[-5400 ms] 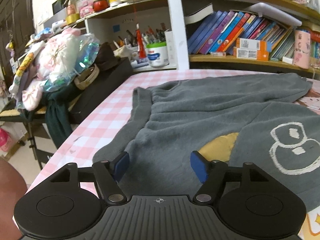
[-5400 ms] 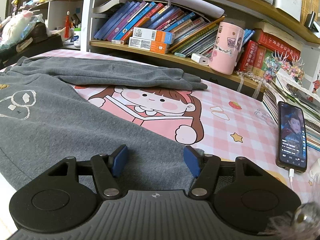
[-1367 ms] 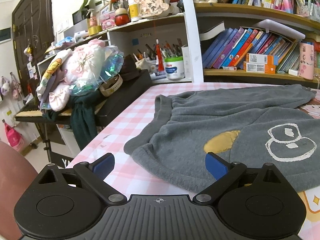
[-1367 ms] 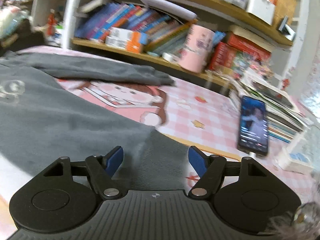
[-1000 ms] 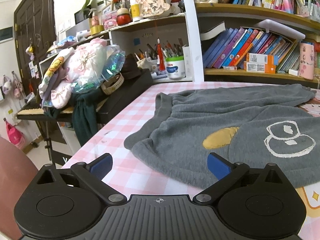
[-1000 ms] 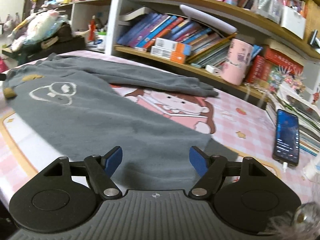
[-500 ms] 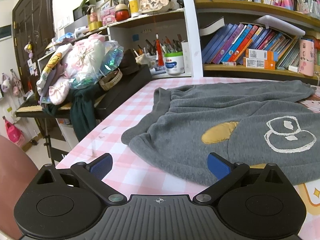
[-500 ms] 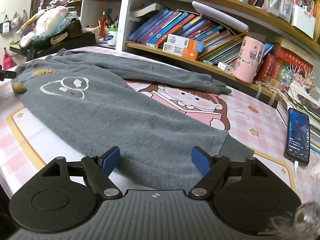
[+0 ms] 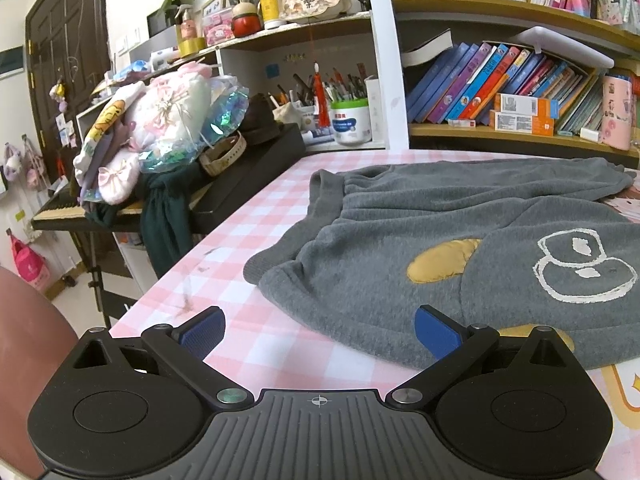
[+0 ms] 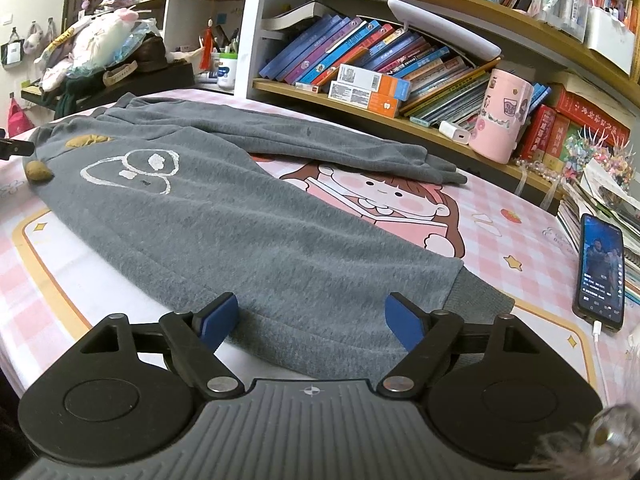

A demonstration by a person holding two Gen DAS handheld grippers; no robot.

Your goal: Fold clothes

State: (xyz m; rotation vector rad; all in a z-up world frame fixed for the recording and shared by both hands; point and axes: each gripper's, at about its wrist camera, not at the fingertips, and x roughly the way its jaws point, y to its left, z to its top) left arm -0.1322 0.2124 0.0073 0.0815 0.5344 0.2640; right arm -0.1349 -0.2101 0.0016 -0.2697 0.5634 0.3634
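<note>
Pants (image 10: 248, 232), grey fleece, lie spread flat on my pink checked tablecloth (image 9: 256, 232), waistband toward my left, two legs reaching right, the near cuff (image 10: 476, 300) just ahead of my right claw (image 10: 310, 318). That claw gapes wide over the near leg's edge, holding nothing. My left claw (image 9: 318, 330) is also spread wide and empty, just short of the waistband corner. A phone (image 10: 602, 272) lies at the far right.
</note>
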